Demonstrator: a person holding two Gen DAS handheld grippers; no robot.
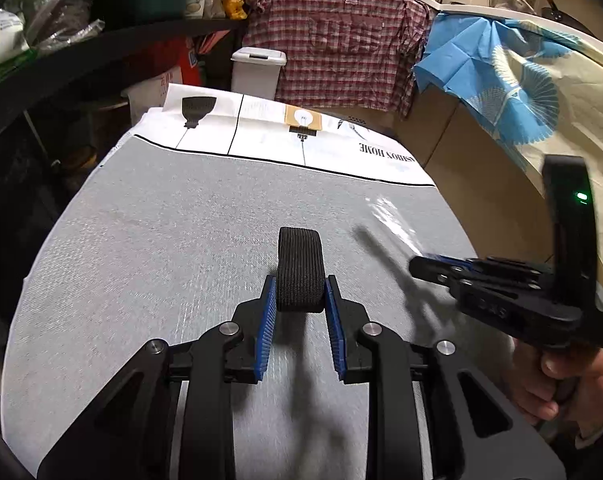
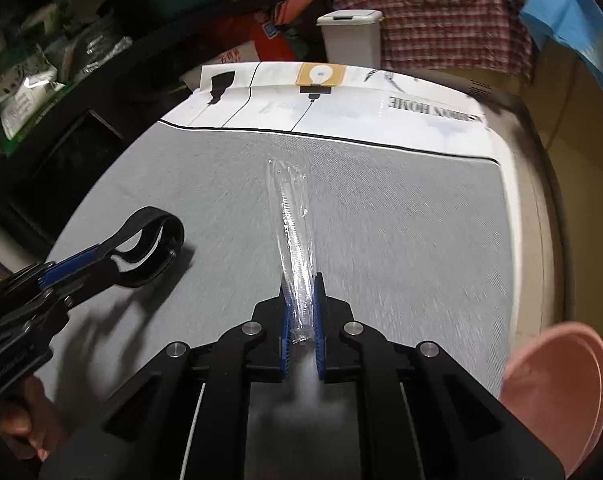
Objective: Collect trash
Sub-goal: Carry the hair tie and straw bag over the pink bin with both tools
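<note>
Nearest in the left wrist view, the left gripper has its jaws set narrow on a black elastic band loop, the blue pads pressing its two sides, and the loop appears lifted just clear of the desk. The right wrist view shows the same loop from the side, sticking out of those jaws near the desk's left edge.

The right gripper has its jaws nearly closed, pinching the near end of a clear plastic wrapper. The rest of the long, thin wrapper runs away from the jaws over the grey cloth in the middle of the desk; whether it rests on the cloth or hangs just above it I cannot tell.

At the desk's near right corner, a pink plate shows in part.

Beyond the desk's far edge stands a white lidded bin.

By my reading, both pieces of trash are gripped, so the picking-up is done. Carrying them across the desk to the bin and releasing them is left.
</note>
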